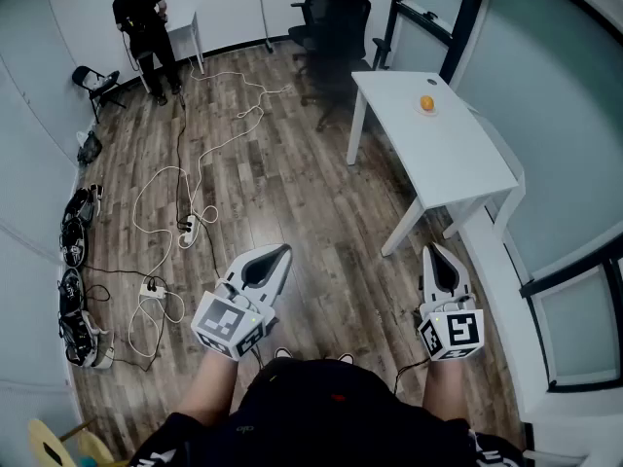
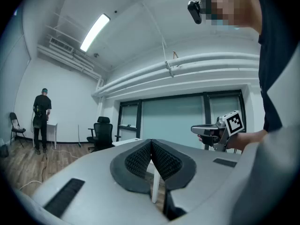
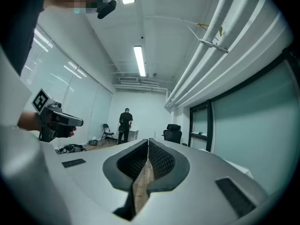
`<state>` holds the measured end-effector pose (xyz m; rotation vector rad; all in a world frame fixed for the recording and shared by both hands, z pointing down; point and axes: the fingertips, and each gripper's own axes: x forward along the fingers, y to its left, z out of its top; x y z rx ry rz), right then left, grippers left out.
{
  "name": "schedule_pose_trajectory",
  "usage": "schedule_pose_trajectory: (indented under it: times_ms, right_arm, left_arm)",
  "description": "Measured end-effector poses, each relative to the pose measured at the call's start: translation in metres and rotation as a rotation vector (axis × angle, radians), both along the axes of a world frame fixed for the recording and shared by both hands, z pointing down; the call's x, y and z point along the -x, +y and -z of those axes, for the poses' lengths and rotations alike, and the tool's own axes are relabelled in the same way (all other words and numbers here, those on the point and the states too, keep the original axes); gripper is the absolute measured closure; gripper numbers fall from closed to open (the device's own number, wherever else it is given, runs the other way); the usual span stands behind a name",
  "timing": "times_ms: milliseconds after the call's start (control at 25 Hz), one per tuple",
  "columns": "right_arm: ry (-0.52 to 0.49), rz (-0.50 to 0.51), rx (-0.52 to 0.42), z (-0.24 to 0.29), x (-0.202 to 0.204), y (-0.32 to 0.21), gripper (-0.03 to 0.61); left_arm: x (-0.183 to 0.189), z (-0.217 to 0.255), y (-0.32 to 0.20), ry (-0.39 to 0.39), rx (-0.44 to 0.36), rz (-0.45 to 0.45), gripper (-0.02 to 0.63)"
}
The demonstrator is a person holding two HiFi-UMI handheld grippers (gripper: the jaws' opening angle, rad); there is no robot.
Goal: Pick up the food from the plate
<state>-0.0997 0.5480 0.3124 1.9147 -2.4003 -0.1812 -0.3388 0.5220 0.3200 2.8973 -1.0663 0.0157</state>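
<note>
An orange piece of food (image 1: 426,103) rests on a small plate (image 1: 427,111) on the white table (image 1: 438,154), far ahead at the upper right of the head view. Both grippers are held low near the person's body, well short of the table. My left gripper (image 1: 283,252) is shut with nothing between its jaws and points up and forward. My right gripper (image 1: 433,250) is shut too and holds nothing. In the left gripper view the left gripper (image 2: 151,148) has its pads together; the right gripper (image 3: 148,146) looks the same in its own view.
Black office chairs (image 1: 331,22) stand beyond the table. Cables and power strips (image 1: 185,227) trail over the wood floor at left, with bags (image 1: 76,232) along the left wall. A person in black (image 1: 144,27) stands at a small desk far back. Glass walls run along the right.
</note>
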Motion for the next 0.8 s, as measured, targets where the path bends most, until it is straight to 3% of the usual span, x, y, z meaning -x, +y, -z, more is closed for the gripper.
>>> schedule_pose_trajectory:
  times_ms: [360,480,800]
  right_arm:
    - [0.018,0.008,0.034,-0.012,0.008,-0.003,0.551]
    - [-0.022,0.01,0.024,-0.011,0.011,-0.004,0.549]
    - [-0.032,0.016,0.043,-0.018,0.048,-0.015,0.549]
  left_arm:
    - [0.001,-0.005,-0.003,0.003,0.007,-0.013,0.594]
    - [0.005,-0.005,-0.003,0.003,0.014,-0.018,0.594]
    - [0.042,-0.009,-0.011,0.015,0.016,-0.023,0.594]
